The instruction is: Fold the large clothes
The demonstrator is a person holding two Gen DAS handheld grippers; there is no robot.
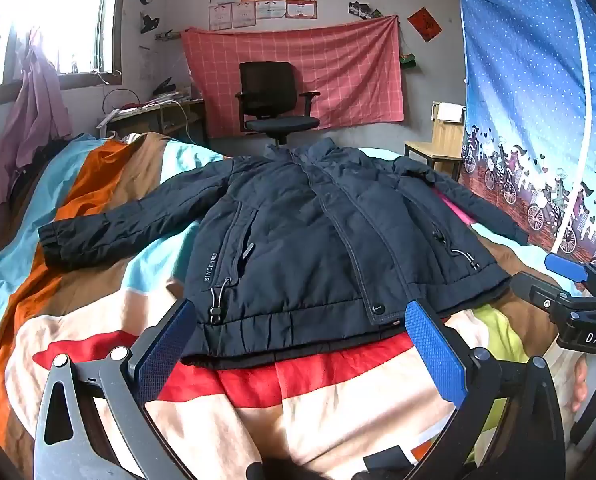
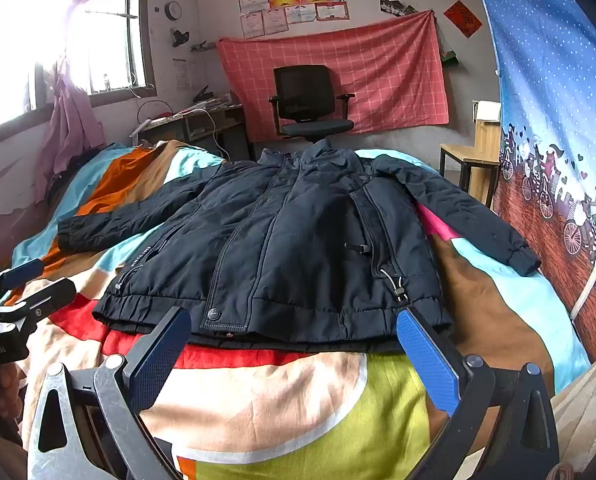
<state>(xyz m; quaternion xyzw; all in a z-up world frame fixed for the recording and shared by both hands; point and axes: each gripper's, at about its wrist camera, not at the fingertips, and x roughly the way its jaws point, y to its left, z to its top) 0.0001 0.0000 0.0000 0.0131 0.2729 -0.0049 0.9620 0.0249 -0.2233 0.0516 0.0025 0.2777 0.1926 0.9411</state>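
The left claw [image 1: 301, 336] is spread wide and holds nothing; its two blue pads stand just in front of the hem of the jacket [image 1: 309, 236], one near the left corner of the hem and one near the snap button. The right claw [image 2: 294, 344] is wide apart in the same way, also with nothing inside, and it faces the right half of the same hem. Both hover low above the blanket [image 1: 337, 404], close to the cloth but, as far as I can see, not touching it.

The jacket is dark navy and padded. It lies face up and closed on the bed, with the collar away from the claws and the hem toward them. The left sleeve [image 1: 110, 232] is stretched out to the side over the striped blanket. The right sleeve [image 2: 469, 216] goes out to the other side, and its cuff lies near the blue curtain [image 2: 557, 120]. No fold is made yet, I judge.

What can go wrong: the padded fabric is thick and smooth, so a claw could pinch only the top layer at the hem, and then the front lifts while the back stays down. A deep bite may also catch the soft blanket together with the jacket. The right cuff is close to the edge of the bed and may slide off if the body is pulled.
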